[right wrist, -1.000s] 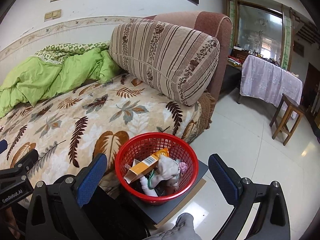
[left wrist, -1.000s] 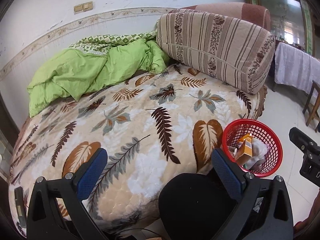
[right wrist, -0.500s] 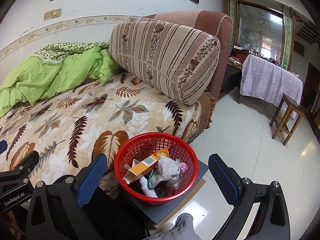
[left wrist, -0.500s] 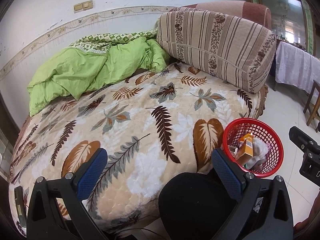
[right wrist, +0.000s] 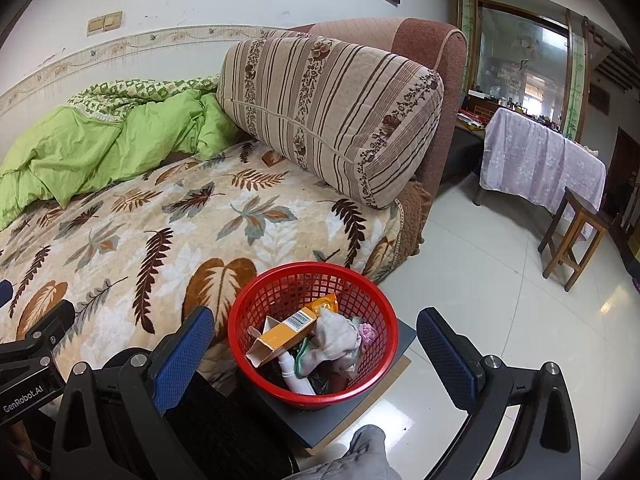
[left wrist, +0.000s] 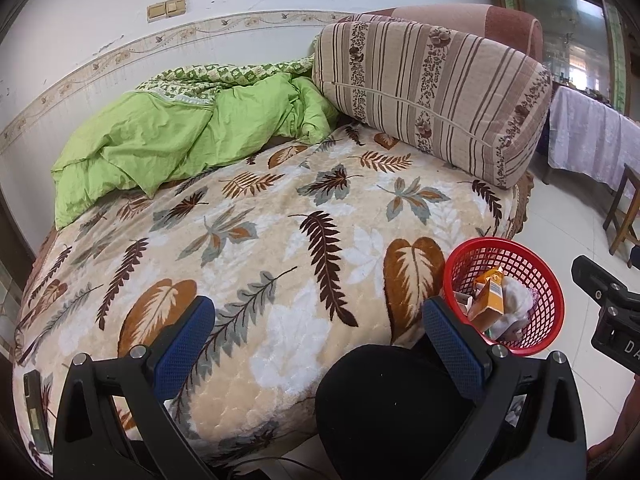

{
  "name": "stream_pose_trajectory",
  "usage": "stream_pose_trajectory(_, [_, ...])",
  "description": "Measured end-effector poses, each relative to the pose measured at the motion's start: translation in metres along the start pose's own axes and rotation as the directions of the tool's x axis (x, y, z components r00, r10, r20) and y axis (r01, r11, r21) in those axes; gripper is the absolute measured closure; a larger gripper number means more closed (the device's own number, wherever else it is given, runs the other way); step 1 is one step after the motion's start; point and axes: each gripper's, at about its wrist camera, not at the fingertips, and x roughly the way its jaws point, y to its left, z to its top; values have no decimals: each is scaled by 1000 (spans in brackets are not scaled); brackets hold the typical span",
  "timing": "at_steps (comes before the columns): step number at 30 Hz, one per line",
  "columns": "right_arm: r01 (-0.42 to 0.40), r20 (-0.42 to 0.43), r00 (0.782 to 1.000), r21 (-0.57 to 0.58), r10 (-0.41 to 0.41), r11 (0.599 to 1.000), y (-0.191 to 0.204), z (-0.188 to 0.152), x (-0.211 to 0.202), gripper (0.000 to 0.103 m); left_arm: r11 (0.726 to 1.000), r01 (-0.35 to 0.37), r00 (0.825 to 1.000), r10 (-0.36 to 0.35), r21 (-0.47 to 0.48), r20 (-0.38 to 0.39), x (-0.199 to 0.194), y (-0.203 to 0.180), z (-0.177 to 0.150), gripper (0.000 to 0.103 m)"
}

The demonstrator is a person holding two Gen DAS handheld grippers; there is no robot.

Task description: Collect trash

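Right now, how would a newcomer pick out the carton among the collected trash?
Start at the leaf-print bed and drop to the red mesh basket standing on a dark board beside its near corner. Inside, the orange carton lies tilted with one end torn open; it alone is boxy and barcoded, next to a crumpled white cloth.

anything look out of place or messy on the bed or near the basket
Only the green quilt looks untidy, crumpled in a heap at the back of the bed. The red basket stands upright with its trash inside, an orange carton on top; nothing has spilled.

Soft daylight enters from the far right window (right wrist: 524, 60); floor (right wrist: 500, 288) glare, sharp focus, fisheye-bent, vignetted edges.
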Motion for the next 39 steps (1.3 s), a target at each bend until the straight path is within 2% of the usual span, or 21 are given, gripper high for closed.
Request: stream_pose_trajectory(39, [12, -36, 999, -30, -13, 999, 8, 0, 13, 1, 1000, 16, 1000, -16, -15, -8, 5, -4, 2, 0])
